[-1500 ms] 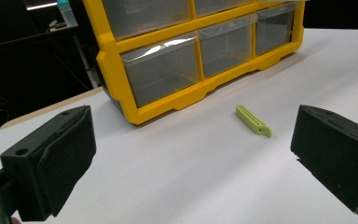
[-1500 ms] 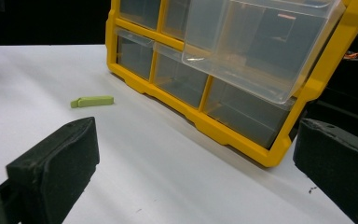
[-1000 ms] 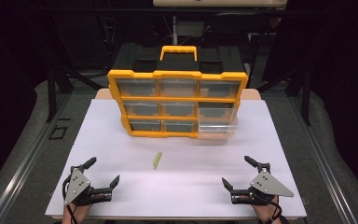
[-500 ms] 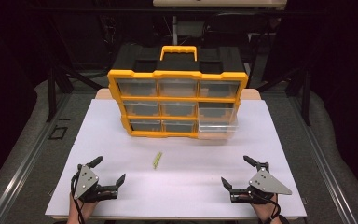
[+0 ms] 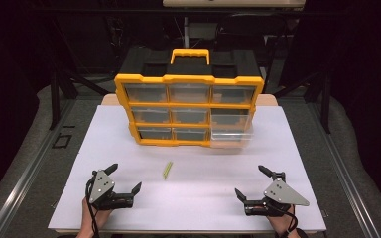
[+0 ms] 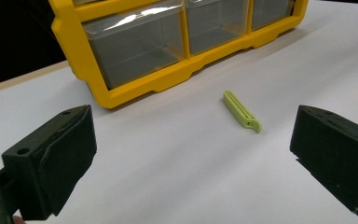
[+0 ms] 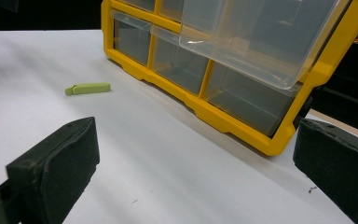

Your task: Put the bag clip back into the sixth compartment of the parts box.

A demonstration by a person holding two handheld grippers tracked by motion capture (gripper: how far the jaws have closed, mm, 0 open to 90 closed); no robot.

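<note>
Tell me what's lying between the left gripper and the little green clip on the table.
Nothing: bare white table separates the open left gripper from the green clip, seen in the left gripper view.

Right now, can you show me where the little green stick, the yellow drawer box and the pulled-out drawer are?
green clip (image 6: 241,111): left gripper view, middle of its body.
yellow drawer organizer (image 5: 188,78): high view, top bar of its frame.
pulled-out clear drawer (image 7: 256,37): right gripper view, its clear front wall.

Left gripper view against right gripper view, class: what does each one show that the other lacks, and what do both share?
The left gripper view has the closed bottom drawers of the yellow organizer. The right gripper view has the clear drawer pulled out and overhanging. Both share the organizer, the small green stick lying apart from it on the white table, and open tongs.
</note>
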